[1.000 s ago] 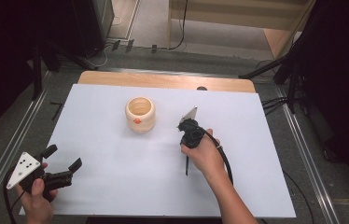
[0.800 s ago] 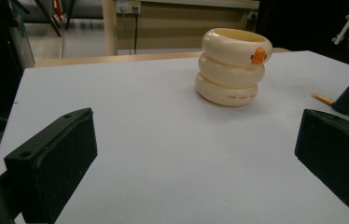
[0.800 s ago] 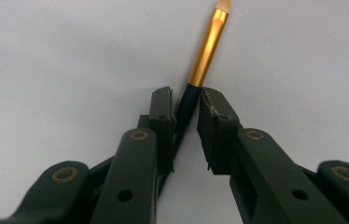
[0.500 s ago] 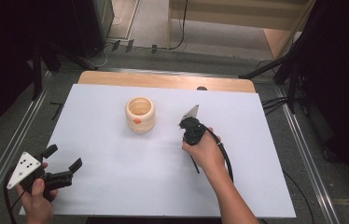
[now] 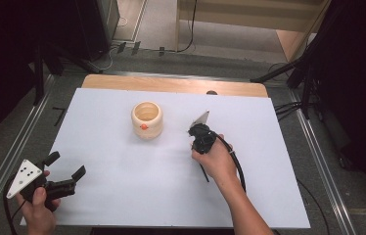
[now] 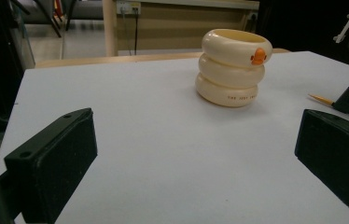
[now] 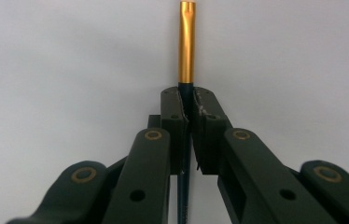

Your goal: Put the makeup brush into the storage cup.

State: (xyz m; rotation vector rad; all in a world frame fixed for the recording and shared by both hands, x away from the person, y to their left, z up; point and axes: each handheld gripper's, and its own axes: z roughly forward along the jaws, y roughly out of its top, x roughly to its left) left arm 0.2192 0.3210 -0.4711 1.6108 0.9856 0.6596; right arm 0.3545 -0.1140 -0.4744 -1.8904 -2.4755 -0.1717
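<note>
The right gripper [image 7: 187,100] has its jaws pinched tight on a thin dark stick [image 7: 186,65] with a gold end, and since earlier frames are around: those jaws have just been closing, with the stick between them. In the right gripper view the stick runs straight up the middle of the frame, dark shaft clamped between the two black pads, gold part poking out past the tips toward the top edge, white table behind it. In the high view that right gripper [image 5: 196,131] sits a bit right of centre, held by a hand [image 5: 215,159], tips pointing down at the white table [image 5: 122,196]; the stick itself is too small to make out there. The cream ringed pot [image 5: 147,119] with a little orange bump stands just left of it, near but not touching. The left gripper [image 5: 65,171] is down in the lower left corner of the frame, jaws spread wide with nothing between them. In the left gripper view the pot [image 6: 233,67] stands upright in the upper middle, and the stick's gold tip [image 6: 321,98] lies at the right edge, beyond the right-hand jaw.
</note>
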